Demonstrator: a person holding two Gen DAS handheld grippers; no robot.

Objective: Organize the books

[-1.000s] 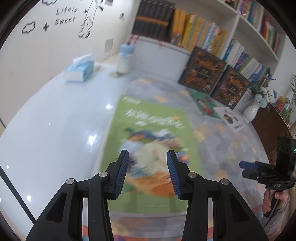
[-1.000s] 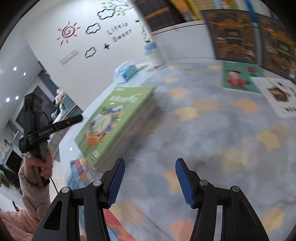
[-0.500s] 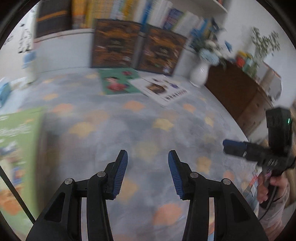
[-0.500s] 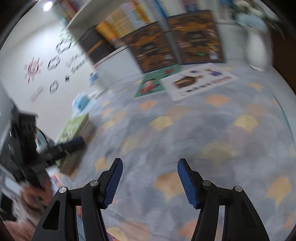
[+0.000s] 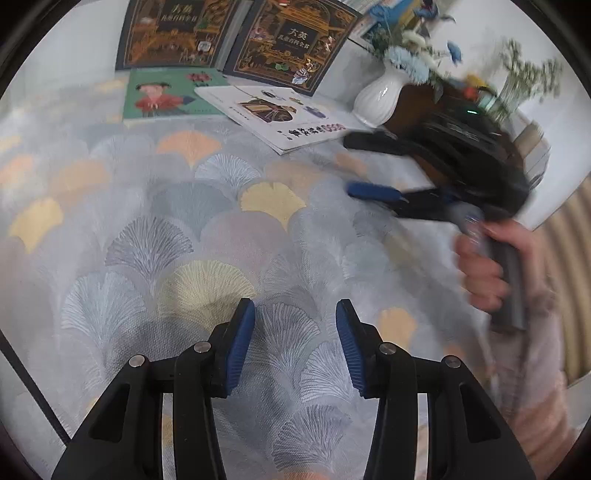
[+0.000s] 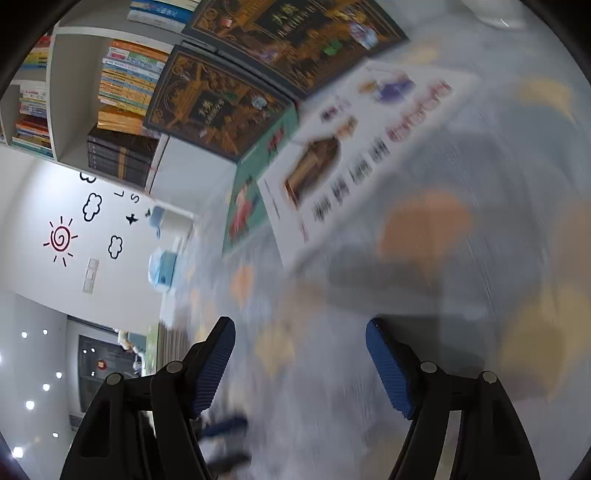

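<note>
— What carries the books?
— A carpet (image 5: 155, 236) patterned with ginkgo leaves.
— And lying on it?
— A green picture book (image 5: 162, 96) beside a white picture book (image 5: 280, 114), both flat.

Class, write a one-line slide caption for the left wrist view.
Empty left gripper over the patterned rug, facing a white book and green book.

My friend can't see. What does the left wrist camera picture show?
Empty left tongs with blue pads hover over a grey carpet with fan shapes. Ahead lie a flat white picture book and a green picture book, with two dark ornate books leaning behind. A hand holds the blurred right tongs, empty and opening.
</note>
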